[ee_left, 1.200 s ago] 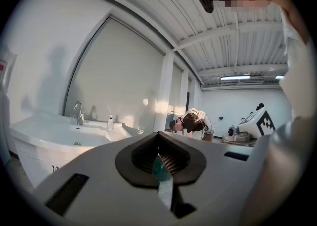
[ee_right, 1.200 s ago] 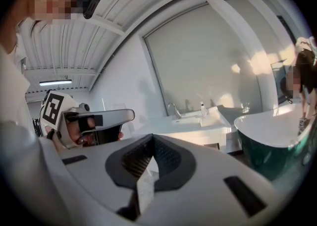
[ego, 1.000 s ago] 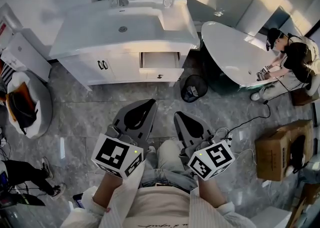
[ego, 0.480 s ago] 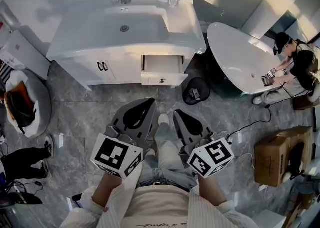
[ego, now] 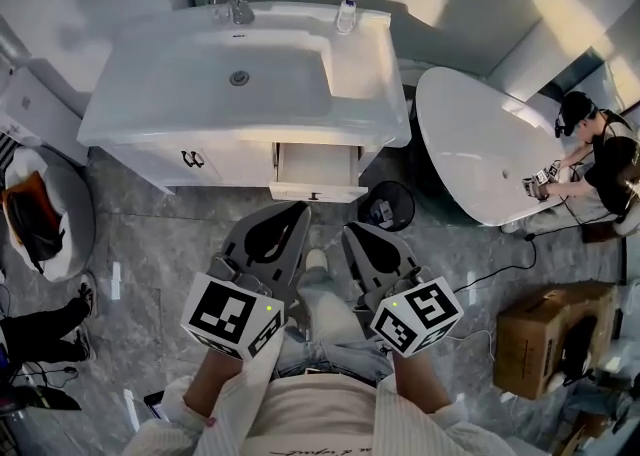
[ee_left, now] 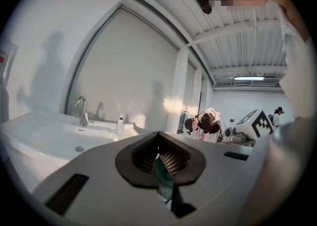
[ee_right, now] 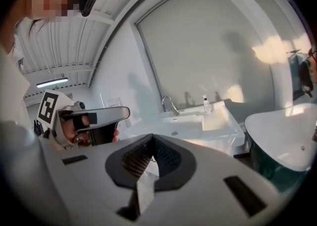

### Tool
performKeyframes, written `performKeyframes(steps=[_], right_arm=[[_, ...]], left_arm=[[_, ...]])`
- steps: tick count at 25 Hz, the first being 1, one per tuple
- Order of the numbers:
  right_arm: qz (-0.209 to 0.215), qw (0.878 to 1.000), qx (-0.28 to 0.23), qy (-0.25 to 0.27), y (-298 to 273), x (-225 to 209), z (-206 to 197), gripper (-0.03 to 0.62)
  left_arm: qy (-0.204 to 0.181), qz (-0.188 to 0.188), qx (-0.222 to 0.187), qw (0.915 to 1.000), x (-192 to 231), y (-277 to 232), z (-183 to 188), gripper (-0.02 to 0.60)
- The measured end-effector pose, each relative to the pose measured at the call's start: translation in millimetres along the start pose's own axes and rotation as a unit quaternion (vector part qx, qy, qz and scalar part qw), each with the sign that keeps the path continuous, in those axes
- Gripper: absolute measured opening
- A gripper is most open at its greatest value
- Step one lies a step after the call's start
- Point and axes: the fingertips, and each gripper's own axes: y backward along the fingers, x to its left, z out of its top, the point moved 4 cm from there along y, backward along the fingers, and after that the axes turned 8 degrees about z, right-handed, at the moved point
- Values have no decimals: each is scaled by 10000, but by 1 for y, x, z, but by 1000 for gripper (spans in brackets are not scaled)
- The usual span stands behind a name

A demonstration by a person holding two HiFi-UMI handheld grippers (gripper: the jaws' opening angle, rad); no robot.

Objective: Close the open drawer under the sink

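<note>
The white vanity (ego: 150, 149) with its sink basin (ego: 240, 74) stands ahead of me in the head view. Its right-hand drawer (ego: 315, 172) is pulled out, and the front panel lies just beyond my gripper tips. My left gripper (ego: 287, 214) and right gripper (ego: 356, 236) are held side by side over the grey floor, both shut and empty, short of the drawer front. The left gripper view shows the left gripper (ee_left: 158, 137) with jaws together and the sink (ee_left: 59, 141) to the left. In the right gripper view, the right gripper (ee_right: 151, 140) points toward the vanity (ee_right: 198, 123).
A white bathtub (ego: 480, 144) stands to the right of the vanity, with a black bin (ego: 388, 206) between them. A person (ego: 600, 159) crouches by the tub. A cardboard box (ego: 545, 329) sits at the right, a padded seat (ego: 40, 209) at the left. A bottle (ego: 346, 12) stands on the counter.
I have moved closer to the vanity, so the open drawer now sits just ahead of the gripper tips. Both grippers keep the same pose and stay shut.
</note>
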Motion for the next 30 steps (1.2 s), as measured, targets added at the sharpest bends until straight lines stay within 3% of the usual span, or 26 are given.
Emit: performKeyframes(steps=[14,30], right_arm=[[378,9991,78,148,-45,-98,53,9],[185,9996,200,-92,-83,-122,54,9]], left_arm=[[-56,362,-126,9992,13,-105,25,15],[-54,193,181,9996,44,-141,23,15]])
